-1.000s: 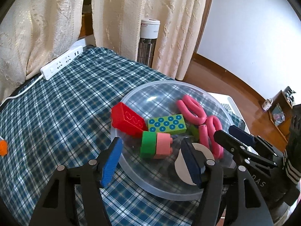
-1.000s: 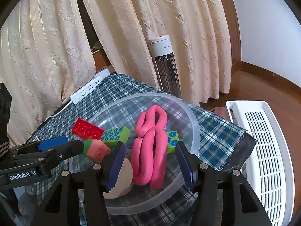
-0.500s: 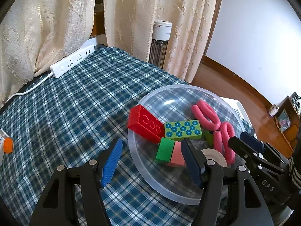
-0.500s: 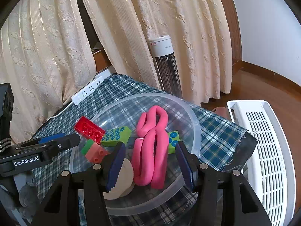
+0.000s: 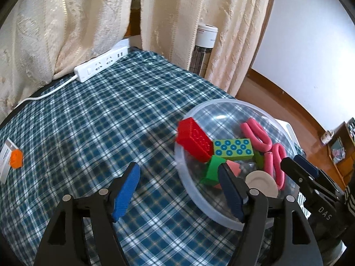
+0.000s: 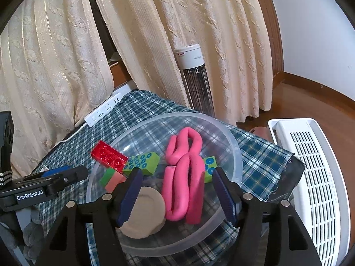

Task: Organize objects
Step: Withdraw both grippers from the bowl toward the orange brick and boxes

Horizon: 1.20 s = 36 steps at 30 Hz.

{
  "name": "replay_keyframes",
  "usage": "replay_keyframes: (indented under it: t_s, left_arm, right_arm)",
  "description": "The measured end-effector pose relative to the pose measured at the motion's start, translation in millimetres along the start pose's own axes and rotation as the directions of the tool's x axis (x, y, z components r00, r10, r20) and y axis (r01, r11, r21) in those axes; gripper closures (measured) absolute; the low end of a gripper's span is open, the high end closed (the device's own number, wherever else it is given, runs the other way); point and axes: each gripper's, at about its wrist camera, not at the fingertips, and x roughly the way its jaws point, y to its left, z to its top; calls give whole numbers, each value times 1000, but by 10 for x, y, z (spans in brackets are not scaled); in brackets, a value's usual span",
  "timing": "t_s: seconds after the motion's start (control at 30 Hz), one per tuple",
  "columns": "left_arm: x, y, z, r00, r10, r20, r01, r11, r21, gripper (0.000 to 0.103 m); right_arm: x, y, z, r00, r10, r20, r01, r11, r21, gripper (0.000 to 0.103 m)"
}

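A clear plastic bowl (image 5: 180, 177) (image 6: 235, 153) stands on the blue checked cloth. It holds a red brick (image 5: 195, 139) (image 6: 108, 156), a green brick with blue dots (image 5: 233, 149) (image 6: 142, 161), a green-and-pink brick (image 5: 212, 170), pink foam loops (image 5: 257, 133) (image 6: 184, 173) and a pale round disc (image 5: 263, 181) (image 6: 146, 212). My left gripper (image 5: 177, 170) (image 6: 64, 174) hovers at the bowl's left rim, its jaws opening, holding nothing. Over the bowl's near side my right gripper (image 6: 177, 173) (image 5: 297, 164) is also opening; the pink loops lie below between its fingers, untouched.
An orange piece (image 5: 16, 158) on a white card lies at the cloth's left edge. A white power strip (image 5: 102, 64) rests at the back by the curtains. Beyond the table stand a tower heater (image 6: 195, 82) and a white slatted rack (image 6: 315, 177).
My left gripper has slid left, off the bowl's middle toward its left rim and the cloth. Both grippers' jaws stand a little wider. The right gripper has stayed in place.
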Motion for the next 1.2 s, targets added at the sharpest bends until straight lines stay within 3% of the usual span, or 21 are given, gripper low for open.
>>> replay_keyframes:
  t_s: [1.1,1.2]
  left_arm:
    - [-378,1022,-233,989,145,21,-140,976,-169,29]
    - [-430,1154,-267,986,163,21,-157,969,-190,29]
  right_arm:
    - [102,1039,-70,990,137,-43,-142,978,-154,34]
    - [131,1175,-89,987,153,-52,-160,972,-173,27]
